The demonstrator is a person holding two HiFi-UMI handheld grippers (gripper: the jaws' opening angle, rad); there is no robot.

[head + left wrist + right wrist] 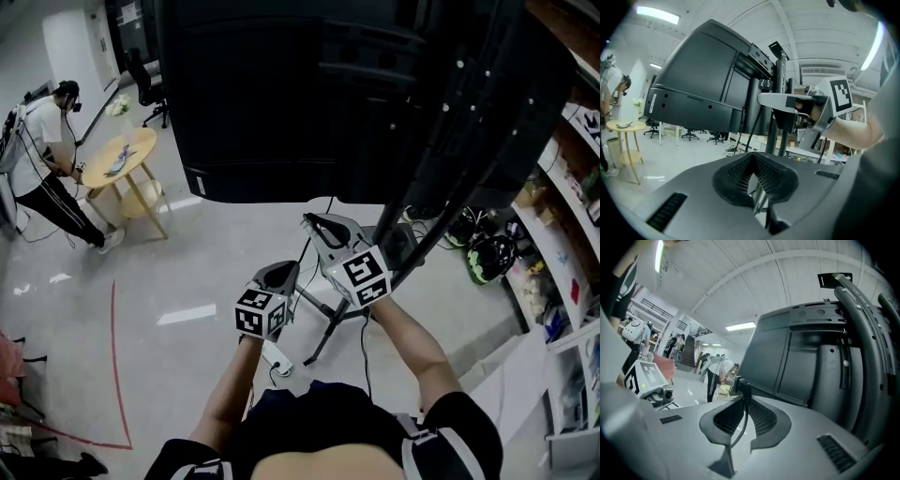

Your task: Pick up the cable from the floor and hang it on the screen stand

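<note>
My right gripper (pixel 743 399) is shut on a thin black cable (pixel 742 413). The cable's plug end (pixel 740 386) sticks up past the pads, and the rest hangs down between the jaws. In the head view the right gripper (pixel 315 225) is raised just under the large black screen (pixel 309 94), left of the slanted black stand post (pixel 450 169). My left gripper (pixel 279 272) sits lower and to the left. Its jaws (pixel 751 159) meet with nothing seen between them, and it looks toward the right gripper (pixel 780 100) and the screen's back (pixel 703 79).
A white power strip (pixel 277 357) lies on the floor by the stand's legs (pixel 328 328). Shelves (pixel 562 234) with clutter line the right. At the left a person stands beside a round wooden table (pixel 117 155). Red tape (pixel 114 356) marks the floor.
</note>
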